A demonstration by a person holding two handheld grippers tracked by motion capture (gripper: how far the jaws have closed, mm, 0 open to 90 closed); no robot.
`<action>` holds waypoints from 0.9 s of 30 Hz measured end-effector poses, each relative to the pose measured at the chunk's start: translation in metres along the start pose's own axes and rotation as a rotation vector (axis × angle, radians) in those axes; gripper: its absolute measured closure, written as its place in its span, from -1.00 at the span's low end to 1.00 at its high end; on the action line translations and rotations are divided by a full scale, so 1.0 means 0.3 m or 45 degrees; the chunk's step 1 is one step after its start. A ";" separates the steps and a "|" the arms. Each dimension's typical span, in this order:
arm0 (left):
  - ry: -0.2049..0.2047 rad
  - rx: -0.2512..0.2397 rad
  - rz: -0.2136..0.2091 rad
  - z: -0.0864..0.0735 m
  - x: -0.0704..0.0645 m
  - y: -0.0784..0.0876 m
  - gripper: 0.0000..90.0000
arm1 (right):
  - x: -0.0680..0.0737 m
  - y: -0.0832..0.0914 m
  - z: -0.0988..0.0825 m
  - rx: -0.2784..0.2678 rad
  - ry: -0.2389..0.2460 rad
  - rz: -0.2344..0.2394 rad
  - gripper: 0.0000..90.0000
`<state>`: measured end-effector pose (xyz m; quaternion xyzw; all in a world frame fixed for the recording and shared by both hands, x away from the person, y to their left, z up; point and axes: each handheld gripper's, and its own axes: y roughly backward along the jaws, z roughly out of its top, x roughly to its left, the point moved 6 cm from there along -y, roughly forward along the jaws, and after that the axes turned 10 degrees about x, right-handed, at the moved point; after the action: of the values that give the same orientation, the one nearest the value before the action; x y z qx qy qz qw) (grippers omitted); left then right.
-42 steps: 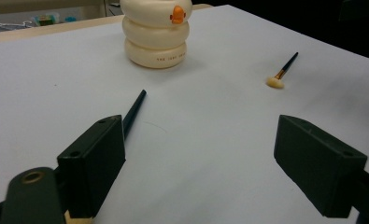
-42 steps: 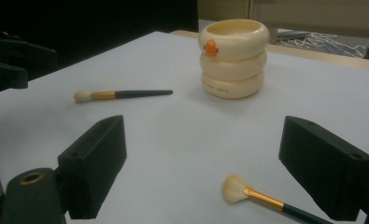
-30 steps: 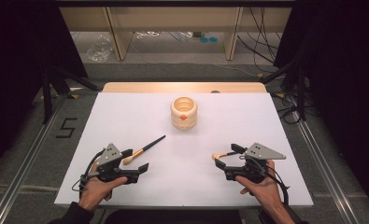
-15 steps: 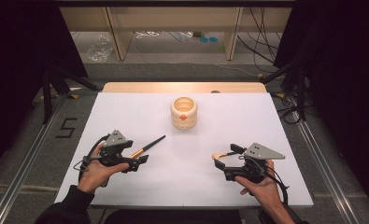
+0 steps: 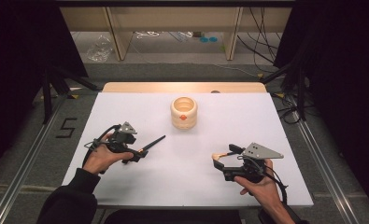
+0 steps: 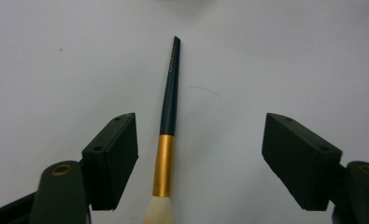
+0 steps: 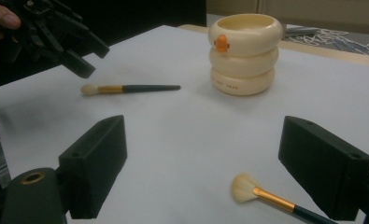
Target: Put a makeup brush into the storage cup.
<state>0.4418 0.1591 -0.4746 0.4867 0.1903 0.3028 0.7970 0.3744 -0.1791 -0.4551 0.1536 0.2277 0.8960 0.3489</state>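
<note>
A dark-handled brush (image 6: 169,93) with a gold ferrule and pale bristles lies flat on the white table. It lies between the jaws of my left gripper (image 6: 201,135), nearer the left one, and neither pad touches it. Those jaws have just been closing and are still open. In the high view the left gripper (image 5: 134,150) is over the bristle end of this brush (image 5: 154,142). A second brush (image 7: 244,187) lies by the right jaw of my open right gripper (image 7: 203,135), its handle hidden behind that jaw. A cream ringed cup (image 5: 184,112) with an orange mark stands mid-table.
The white table sheet (image 5: 266,121) stretches wide between the cup and both hands. A wooden strip (image 5: 140,87) borders its far edge. Metal rails (image 5: 320,154) run along both sides. In the right gripper view the left gripper (image 7: 56,32) hangs over the first brush (image 7: 126,88).
My left hand has moved away from the near edge and slightly right, bringing its gripper over the brush's bristle end. The right hand and both brushes have stayed put.
</note>
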 end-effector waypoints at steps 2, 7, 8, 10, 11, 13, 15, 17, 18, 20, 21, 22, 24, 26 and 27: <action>-0.004 0.020 0.004 0.007 0.013 -0.014 -0.31 | -0.001 0.002 -0.003 0.017 -0.007 -0.004 -0.64; -0.038 0.117 0.006 0.016 0.035 -0.042 -0.21 | -0.005 0.000 -0.001 0.006 0.020 -0.016 -0.64; -0.021 0.110 0.008 0.021 0.034 -0.050 -0.19 | -0.006 -0.001 -0.001 0.005 0.026 -0.022 -0.64; -0.039 0.144 0.008 0.024 0.037 -0.057 -0.14 | 0.001 0.000 -0.001 0.010 0.006 -0.002 -0.64; -0.037 0.155 -0.002 0.025 0.035 -0.062 -0.12 | -0.005 -0.001 0.002 -0.004 0.028 -0.019 -0.64; -0.064 0.178 -0.025 0.023 0.037 -0.071 -0.08 | 0.002 0.001 -0.004 0.029 0.003 0.003 -0.64; -0.062 0.209 -0.026 0.018 0.042 -0.084 -0.04 | -0.004 -0.001 -0.001 0.012 0.029 -0.010 -0.63; -0.057 0.222 -0.029 0.016 0.048 -0.095 -0.01 | 0.003 0.000 -0.004 0.031 0.006 0.007 -0.63; -0.052 0.229 -0.025 0.016 0.052 -0.099 0.00 | 0.000 0.001 -0.005 0.036 0.013 -0.006 -0.63; -0.061 0.260 -0.027 0.013 0.058 -0.110 0.05 | -0.003 0.005 -0.009 0.072 0.019 -0.015 -0.63; -0.061 0.268 -0.029 0.012 0.061 -0.116 0.06 | -0.005 0.003 -0.008 0.061 0.033 -0.025 -0.63; -0.048 0.268 -0.024 0.014 0.062 -0.121 0.09 | 0.002 -0.006 -0.004 0.029 0.017 0.008 -0.63; -0.026 0.279 -0.032 0.014 0.059 -0.132 0.13 | 0.005 -0.006 -0.005 0.035 0.010 0.016 -0.63; -0.064 0.321 -0.035 0.011 0.069 -0.135 0.16 | 0.005 -0.006 -0.005 0.036 0.011 0.015 -0.63; -0.062 0.327 -0.035 0.011 0.070 -0.138 0.19 | 0.005 -0.006 -0.005 0.034 0.010 0.016 -0.63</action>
<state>0.4718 0.1567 -0.5103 0.5894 0.2149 0.2531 0.7364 0.3736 -0.1774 -0.4570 0.1564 0.2401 0.8956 0.3402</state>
